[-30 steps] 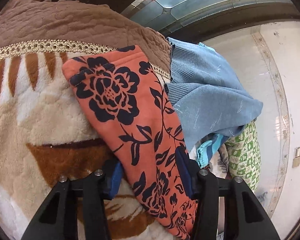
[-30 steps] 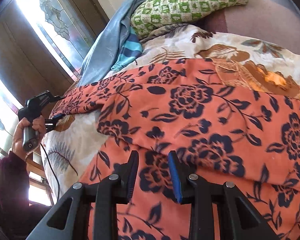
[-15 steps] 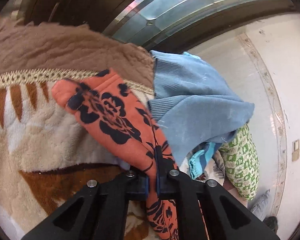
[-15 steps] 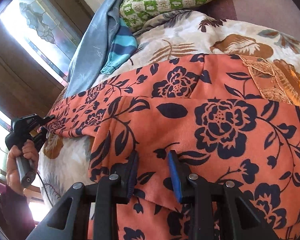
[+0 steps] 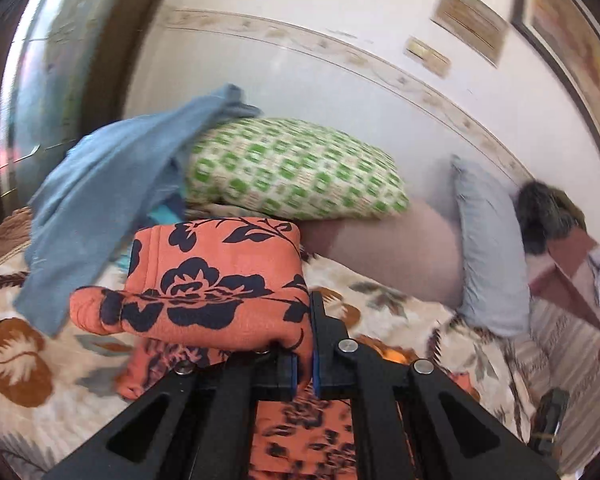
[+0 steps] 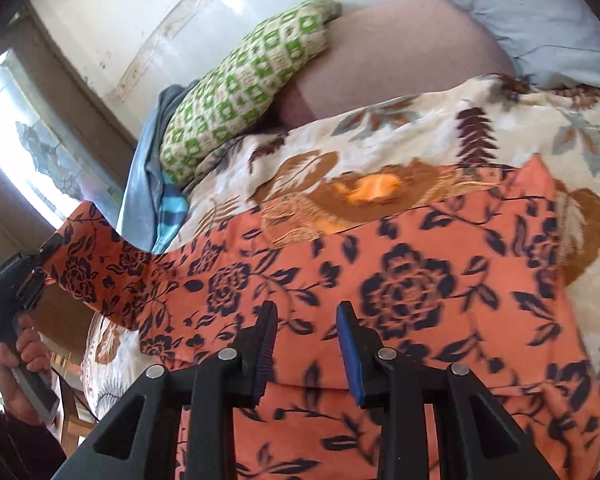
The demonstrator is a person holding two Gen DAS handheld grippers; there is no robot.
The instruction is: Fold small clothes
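Left claw (image 5: 305, 368), newly clamped on orange floral garment (image 5: 204, 284), has lifted it.

Bed with leaf-print blanket (image 6: 500, 128), orange floral garment (image 6: 420, 280), green-checked pillow (image 5: 292, 168), blue sweater (image 5: 100, 200)

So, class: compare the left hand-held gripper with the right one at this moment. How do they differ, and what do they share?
The left hand-held gripper is shut on the orange floral garment, pinching one end; the right hand-held gripper has its jaws apart over the garment's middle. The left one lifts its end off the leaf-print blanket; under the right one the cloth lies flat. Both are black with blue pads.
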